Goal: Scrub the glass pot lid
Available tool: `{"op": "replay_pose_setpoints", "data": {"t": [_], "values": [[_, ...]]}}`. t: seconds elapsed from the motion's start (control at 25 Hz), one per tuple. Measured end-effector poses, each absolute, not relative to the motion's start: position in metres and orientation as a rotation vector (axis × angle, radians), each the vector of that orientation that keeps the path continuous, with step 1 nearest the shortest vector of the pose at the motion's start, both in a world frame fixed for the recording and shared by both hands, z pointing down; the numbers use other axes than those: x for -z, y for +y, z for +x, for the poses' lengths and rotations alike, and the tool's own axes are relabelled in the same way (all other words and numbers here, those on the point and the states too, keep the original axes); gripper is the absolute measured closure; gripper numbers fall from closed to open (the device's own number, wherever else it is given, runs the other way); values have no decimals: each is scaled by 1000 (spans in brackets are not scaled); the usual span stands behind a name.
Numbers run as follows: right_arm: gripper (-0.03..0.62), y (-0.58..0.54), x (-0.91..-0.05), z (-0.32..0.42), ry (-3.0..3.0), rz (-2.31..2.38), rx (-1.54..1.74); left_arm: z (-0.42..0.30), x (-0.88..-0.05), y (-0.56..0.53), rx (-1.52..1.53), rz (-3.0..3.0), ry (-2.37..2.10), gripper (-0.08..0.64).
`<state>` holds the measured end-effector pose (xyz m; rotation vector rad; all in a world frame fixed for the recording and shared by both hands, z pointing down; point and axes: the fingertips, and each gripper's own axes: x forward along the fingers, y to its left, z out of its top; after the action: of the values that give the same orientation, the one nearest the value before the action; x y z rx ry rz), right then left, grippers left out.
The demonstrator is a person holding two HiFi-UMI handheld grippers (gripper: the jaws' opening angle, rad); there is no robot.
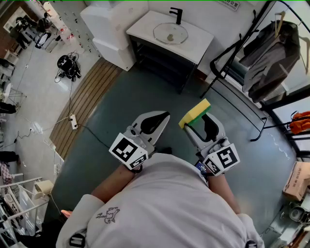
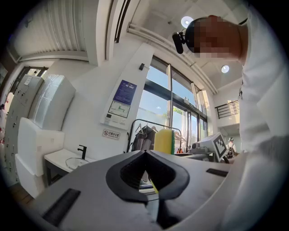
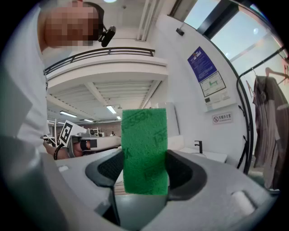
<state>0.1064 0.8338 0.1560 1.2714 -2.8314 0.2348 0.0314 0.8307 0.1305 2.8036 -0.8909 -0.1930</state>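
Item: glass pot lid (image 1: 170, 33), lying on the white surface (image 1: 196, 44) beside the black tap (image 1: 176, 14), well apart from you. Your right hand-held gripper (image 1: 203, 119) pinched a yellow-and-green sponge (image 1: 194, 112), with the green scouring face turned toward that gripper's camera. Your left hand-held gripper (image 1: 163, 117) was pressed together on nothing. Step in hand, by my reading: the approach, with scrubbing not yet begun. Next move called for: crossing the floor to the surface, steadying the lid with the left, and laying the sponge's green face flat on the glass.
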Motion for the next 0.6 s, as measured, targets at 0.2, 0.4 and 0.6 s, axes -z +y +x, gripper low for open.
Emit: {"op": "replay_pose_setpoints", "data": {"t": [0.2, 0.4, 0.6], "values": [[302, 832, -155, 109, -2814, 1278, -204, 34, -132, 830, 186, 2804, -882, 561], [301, 827, -155, 106, -2810, 1265, -176, 32, -137, 824, 176, 2798, -882, 561], [299, 814, -156, 103, -2828, 1257, -235, 25, -139, 813, 167, 2790, -886, 561]]}}
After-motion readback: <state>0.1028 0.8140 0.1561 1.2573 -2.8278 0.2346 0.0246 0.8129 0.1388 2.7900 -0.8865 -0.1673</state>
